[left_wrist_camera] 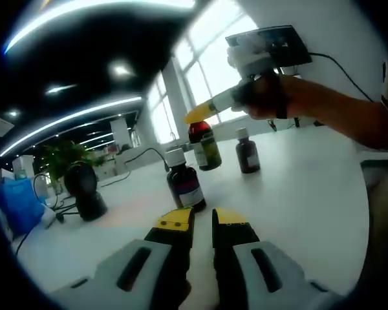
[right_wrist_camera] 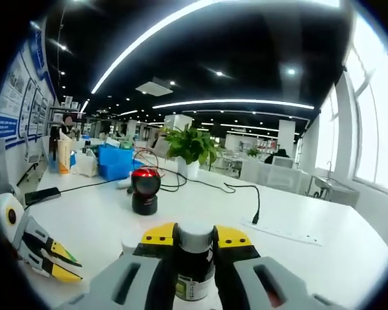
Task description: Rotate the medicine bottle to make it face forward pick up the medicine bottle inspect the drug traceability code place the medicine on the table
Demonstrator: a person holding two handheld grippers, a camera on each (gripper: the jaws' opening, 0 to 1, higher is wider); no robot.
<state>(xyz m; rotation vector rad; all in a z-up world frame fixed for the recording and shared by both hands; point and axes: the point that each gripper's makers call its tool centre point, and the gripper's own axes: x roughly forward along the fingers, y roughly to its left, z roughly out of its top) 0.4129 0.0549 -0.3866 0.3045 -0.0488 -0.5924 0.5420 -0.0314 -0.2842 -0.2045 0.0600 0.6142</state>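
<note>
In the left gripper view my right gripper (left_wrist_camera: 197,116) comes in from the upper right in a person's hand. It is shut on a dark medicine bottle (left_wrist_camera: 205,147) with a red top and a green-yellow label, held tilted just above the white table (left_wrist_camera: 297,194). In the right gripper view that bottle (right_wrist_camera: 194,261) sits between my right gripper's (right_wrist_camera: 195,237) yellow-tipped jaws. Two more dark bottles stand on the table, one white-capped (left_wrist_camera: 184,183) just ahead of my left gripper (left_wrist_camera: 203,218), one (left_wrist_camera: 247,152) further back. The left gripper's jaws are together with nothing between them; it also shows low on the left (right_wrist_camera: 48,255).
A black round scanner on a stand (left_wrist_camera: 85,188) (right_wrist_camera: 145,190) sits on the table with its cable. Behind it are a potted plant (right_wrist_camera: 189,147), blue boxes (right_wrist_camera: 115,160) and a power strip (right_wrist_camera: 291,234). Windows run along the far side.
</note>
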